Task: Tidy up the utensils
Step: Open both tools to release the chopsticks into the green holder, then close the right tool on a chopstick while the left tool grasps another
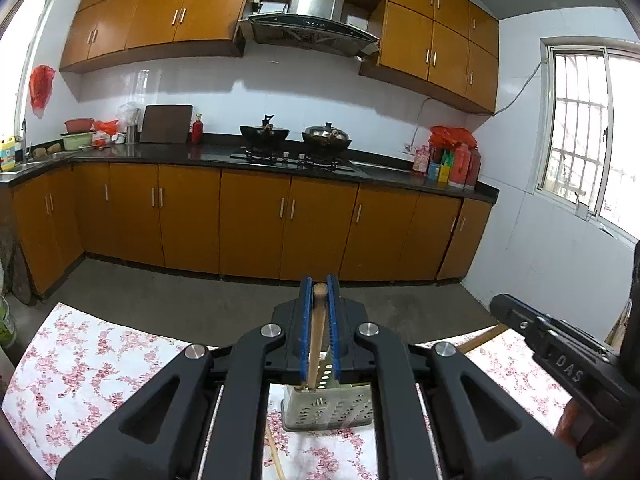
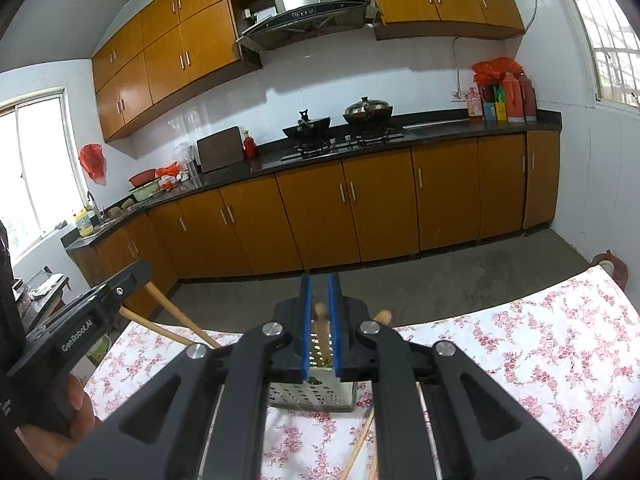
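Holding a wooden chopstick [image 1: 319,328] between its blue pads, my left hand-held gripper [image 1: 319,292] is clenched on it, approx. upright, w/ the rounded top end just between the fingertips. The lower end goes down into the perforated utensil holder [image 1: 328,410], a pale metal-looking box w/ holes that stands on the table [image 1: 92,360] w/ the white-and-pink floral cloth.

My right hand-held gripper [image 2: 320,292] points at the same utensil holder [image 2: 310,398] from the other side. Its blue pads are narrow apart and a wooden stick end [image 2: 321,326] shows between them, but I cannot tell if the pads really touch it or if it only stands behind them in the holder. A second wooden end [image 2: 383,316] shows just right of the gripper body.

More loose chopsticks [image 2: 356,448] lie on the cloth in front of the holder, partly hidden under the gripper. Another one [image 1: 276,458] is seen in the left view, near the holder's base.

Behind the table is the kitchen counter w/ two woks [image 1: 296,136] on the stove.
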Available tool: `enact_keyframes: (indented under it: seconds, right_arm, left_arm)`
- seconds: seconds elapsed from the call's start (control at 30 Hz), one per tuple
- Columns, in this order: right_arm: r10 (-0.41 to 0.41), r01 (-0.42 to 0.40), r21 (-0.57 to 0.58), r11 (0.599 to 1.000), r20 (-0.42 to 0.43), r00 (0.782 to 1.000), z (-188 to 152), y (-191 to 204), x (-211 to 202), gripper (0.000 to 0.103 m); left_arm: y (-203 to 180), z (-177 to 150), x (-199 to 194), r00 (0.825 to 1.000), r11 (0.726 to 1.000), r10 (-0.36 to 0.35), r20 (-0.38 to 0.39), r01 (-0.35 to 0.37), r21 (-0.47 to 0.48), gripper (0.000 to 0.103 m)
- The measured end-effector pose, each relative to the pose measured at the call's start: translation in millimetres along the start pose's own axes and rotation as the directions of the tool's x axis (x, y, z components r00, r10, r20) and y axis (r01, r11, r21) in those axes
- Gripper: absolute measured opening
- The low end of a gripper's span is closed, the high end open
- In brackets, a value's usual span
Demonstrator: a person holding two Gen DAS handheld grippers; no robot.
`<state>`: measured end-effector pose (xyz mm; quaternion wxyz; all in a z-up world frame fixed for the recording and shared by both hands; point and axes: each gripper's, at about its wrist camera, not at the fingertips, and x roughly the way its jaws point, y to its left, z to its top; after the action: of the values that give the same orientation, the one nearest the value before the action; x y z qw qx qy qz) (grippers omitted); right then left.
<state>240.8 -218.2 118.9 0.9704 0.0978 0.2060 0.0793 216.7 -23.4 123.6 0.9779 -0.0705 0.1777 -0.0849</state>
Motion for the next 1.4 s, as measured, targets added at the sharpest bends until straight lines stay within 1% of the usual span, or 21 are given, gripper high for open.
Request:
enact_keyframes:
  seconds: [0.03,0.1,0.13,0.17,0.27,0.37,0.47,0.5,0.53,0.63,0.77,0.8,0.87,0.97,1.07,1.13,1.2,1.3,1.33,1.37,1.4]
  right_arm:
    - [-0.002,0.002,0.001,1.000,0.006,1.000,-0.5,-1.4,-4.0,0.011]
    - [-0.008,0.008,-0.001,1.000,0.025,1.000,-1.1,-2.2,-13.5,0.016]
    - [-0.012,0.012,-0.002,1.000,0.035,0.999,-1.6,-3.6,-19.9,0.017]
    - [-0.015,0.015,-0.004,1.000,0.042,0.999,-2.5,-4.5,-25.9,0.018]
    - [-0.036,0.036,-0.009,0.999,0.059,0.998,-6.5,-10.0,-45.0,0.019]
    - [-0.056,0.056,0.006,0.998,0.056,0.997,-17.1,-21.5,-63.7,0.021]
    - [-0.093,0.092,0.018,0.996,0.036,0.995,-35.8,-35.5,-77.1,0.021]
    - [-0.105,0.104,0.019,0.994,0.027,0.994,-42.1,-38.3,-79.1,0.022]
    - [-0.123,0.123,0.022,0.992,0.003,0.992,-54.1,-44.7,-79.6,0.022]
    - [-0.157,0.161,0.040,0.986,-0.078,0.984,-81.9,-61.4,-68.8,0.022]
    - [-0.182,0.202,0.068,0.977,-0.227,0.957,-130.1,-78.5,-38.9,0.022]
    - [-0.182,0.204,0.067,0.977,-0.250,0.951,-137.5,-79.2,-33.8,0.022]
    - [-0.163,0.194,0.067,0.979,-0.323,0.932,-161.3,-79.0,-16.4,0.022]
    - [-0.150,0.182,0.045,0.982,-0.392,0.908,-184.8,-72.7,3.2,0.022]
    - [-0.150,0.178,0.027,0.984,-0.429,0.891,-201.2,-68.4,14.6,0.022]
    - [-0.153,0.182,0.021,0.983,-0.446,0.882,-204.5,-64.6,23.0,0.022]
    - [-0.156,0.183,0.016,0.983,-0.455,0.877,-207.9,-64.4,27.5,0.022]
    - [-0.183,0.199,-0.015,0.980,-0.468,0.865,-214.2,-63.9,33.5,0.021]
    - [-0.193,0.206,-0.022,0.978,-0.457,0.868,-214.4,-64.4,32.5,0.019]
    - [-0.203,0.213,-0.031,0.977,-0.456,0.866,-213.9,-64.6,33.6,0.014]
    - [-0.209,0.218,-0.034,0.975,-0.453,0.867,-212.9,-65.6,33.0,0.011]
  left_arm:
    - [0.9,1.3,-2.1,1.000,1.000,0.002,0.002,-0.002,-0.003,0.011]
    - [4.2,3.4,-8.0,1.000,1.000,0.009,0.008,-0.008,-0.014,0.020]
    - [5.9,4.0,-10.6,1.000,1.000,0.012,0.012,-0.011,-0.019,0.028]
    - [6.9,4.5,-14.8,1.000,1.000,0.014,0.018,-0.014,-0.022,0.031]
    - [9.4,6.2,-27.2,0.999,1.000,0.028,0.024,-0.027,-0.014,0.031]
    - [14.1,2.1,-43.1,0.999,0.999,0.044,0.015,-0.044,-0.006,0.031]
    - [20.9,-8.0,-55.0,0.998,0.998,0.055,-0.002,-0.055,0.001,0.031]
    - [25.5,-16.4,-60.7,0.998,0.998,0.063,-0.013,-0.063,0.005,0.031]
    - [28.5,-21.3,-63.0,0.998,0.998,0.067,-0.021,-0.067,0.008,0.031]
    - [41.8,-44.2,-66.8,0.993,0.995,0.099,-0.059,-0.099,0.018,0.031]
    - [61.0,-82.6,-57.5,0.978,0.990,0.143,-0.154,-0.140,0.032,0.032]
    - [67.1,-93.8,-53.5,0.971,0.988,0.155,-0.184,-0.152,0.031,0.032]
    - [80.0,-113.4,-45.1,0.955,0.986,0.166,-0.247,-0.169,0.010,0.032]
    - [93.5,-134.1,-41.1,0.938,0.983,0.169,-0.304,-0.184,-0.019,0.032]
    - [101.9,-152.7,-35.5,0.919,0.981,0.170,-0.355,-0.194,-0.032,0.032]
    - [102.9,-165.1,-36.4,0.913,0.980,0.169,-0.372,-0.195,-0.033,0.032]
    - [105.4,-171.8,-34.4,0.907,0.980,0.165,-0.389,-0.195,-0.040,0.032]
    - [105.2,-177.3,-32.3,0.901,0.980,0.158,-0.403,-0.192,-0.045,0.032]
    - [104.2,-178.4,-31.2,0.900,0.981,0.153,-0.408,-0.187,-0.045,0.032]
    - [102.2,-179.8,-30.2,0.899,0.982,0.147,-0.412,-0.181,-0.044,0.032]
    - [100.5,-180.9,-29.1,0.899,0.984,0.141,-0.414,-0.174,-0.043,0.032]
